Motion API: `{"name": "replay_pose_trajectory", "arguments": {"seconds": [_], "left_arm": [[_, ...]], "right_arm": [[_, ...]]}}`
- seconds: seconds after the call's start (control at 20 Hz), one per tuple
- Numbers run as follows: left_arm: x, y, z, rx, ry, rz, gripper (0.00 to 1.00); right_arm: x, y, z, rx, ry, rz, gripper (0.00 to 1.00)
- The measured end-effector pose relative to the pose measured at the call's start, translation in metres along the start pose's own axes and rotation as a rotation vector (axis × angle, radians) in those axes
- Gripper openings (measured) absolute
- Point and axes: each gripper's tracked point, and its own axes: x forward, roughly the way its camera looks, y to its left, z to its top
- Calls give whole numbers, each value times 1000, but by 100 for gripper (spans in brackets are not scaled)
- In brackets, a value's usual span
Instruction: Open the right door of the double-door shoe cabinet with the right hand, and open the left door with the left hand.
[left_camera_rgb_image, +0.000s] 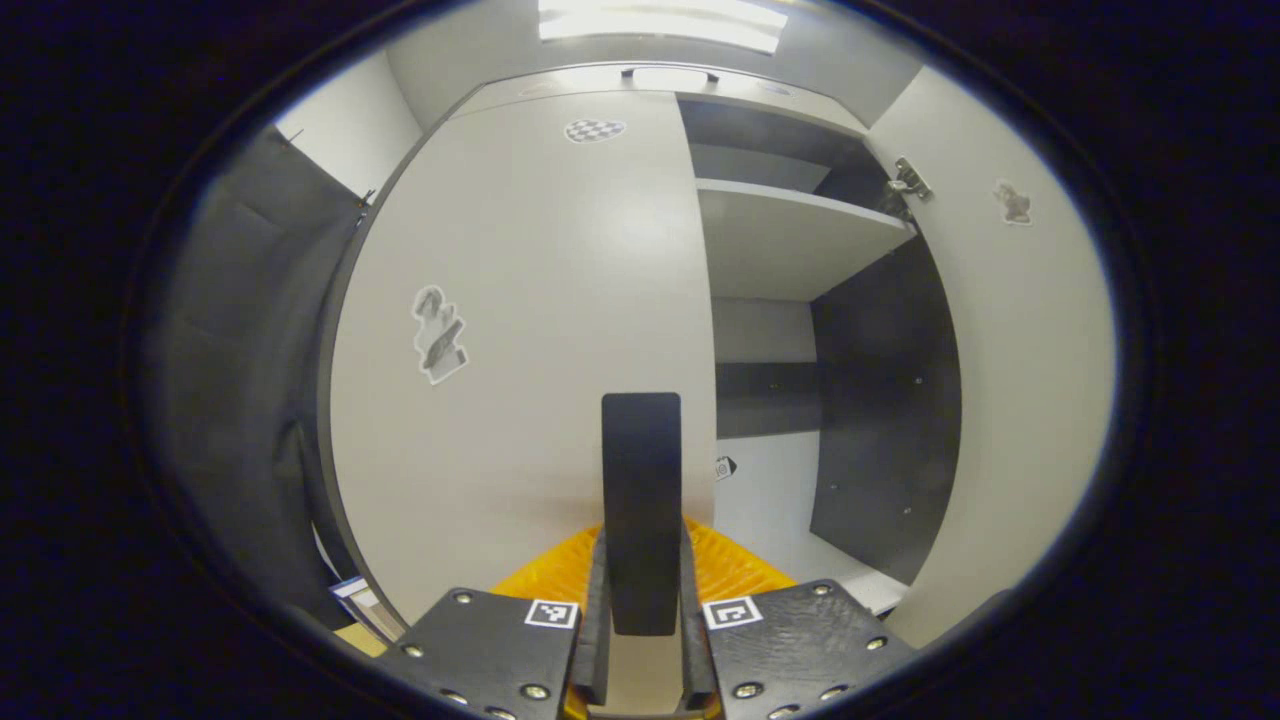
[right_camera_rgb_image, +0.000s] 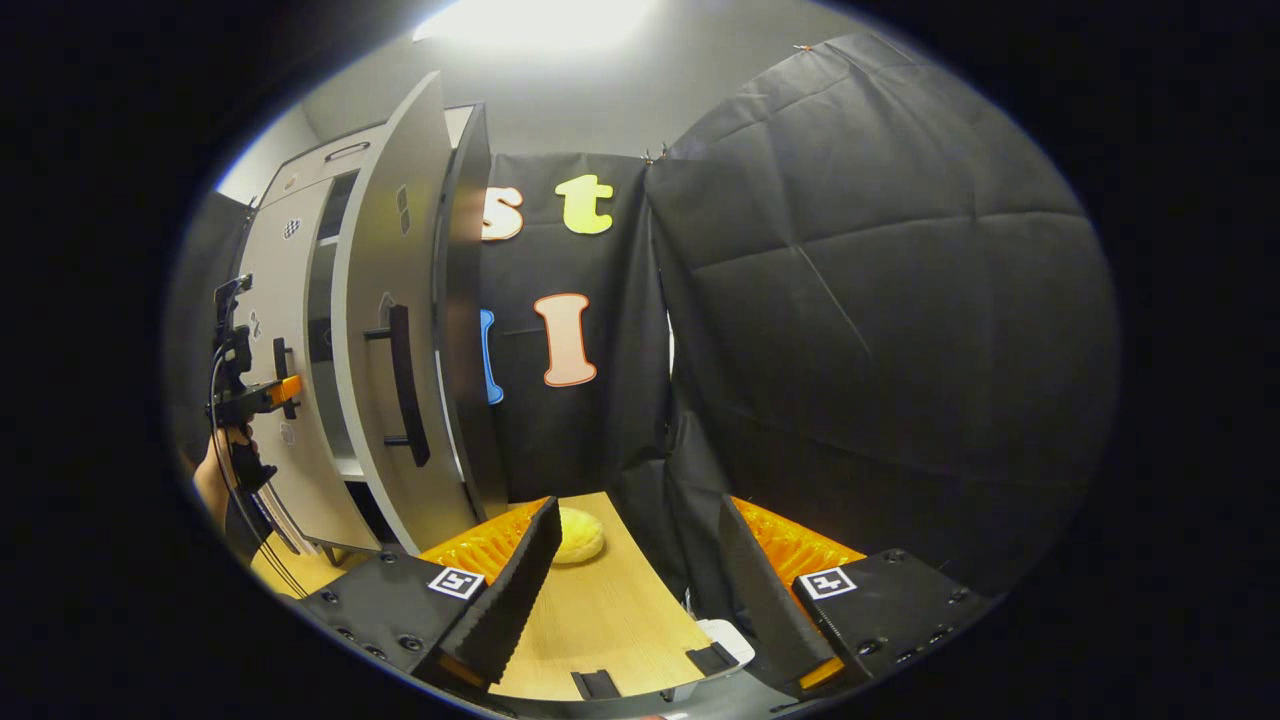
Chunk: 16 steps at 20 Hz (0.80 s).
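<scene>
— Cabinet doors: where do they stand?
— The shoe cabinet (left_camera_rgb_image: 770, 240) has its right door (left_camera_rgb_image: 1010, 400) swung open at three o'clock in the left gripper view, baring a shelf (left_camera_rgb_image: 800, 210) and dark inner walls. The left door (left_camera_rgb_image: 540, 330) is closed, filling the middle toward nine o'clock.
— And the left tongs (left_camera_rgb_image: 641, 600)?
— Closed to a narrow gap around the left door's handle (left_camera_rgb_image: 641, 500), a dark upright bar at six o'clock; both fingers (left_camera_rgb_image: 596, 620) sit against its sides.
— The right tongs (right_camera_rgb_image: 640, 590)?
— Wide apart, holding nothing, at six o'clock in the right gripper view, over a wooden table (right_camera_rgb_image: 600, 620) with a pale round object (right_camera_rgb_image: 578, 535) on it. At nine o'clock there, a hand (right_camera_rgb_image: 215, 475) holds the left tongs at the cabinet; the open door's handle (right_camera_rgb_image: 405, 385) is free, near ten o'clock.
</scene>
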Motion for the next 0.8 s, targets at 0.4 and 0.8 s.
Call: {"name": "replay_pose_trajectory", "arguments": {"seconds": [0.4, 0.8], "left_arm": [[-4, 2, -2, -38, 40, 4, 13], [-25, 17, -2, -31, 55, -17, 15]], "right_arm": [[23, -7, 0, -13, 13, 69, 98], [20, 4, -4, 1, 22, 126, 98]]}}
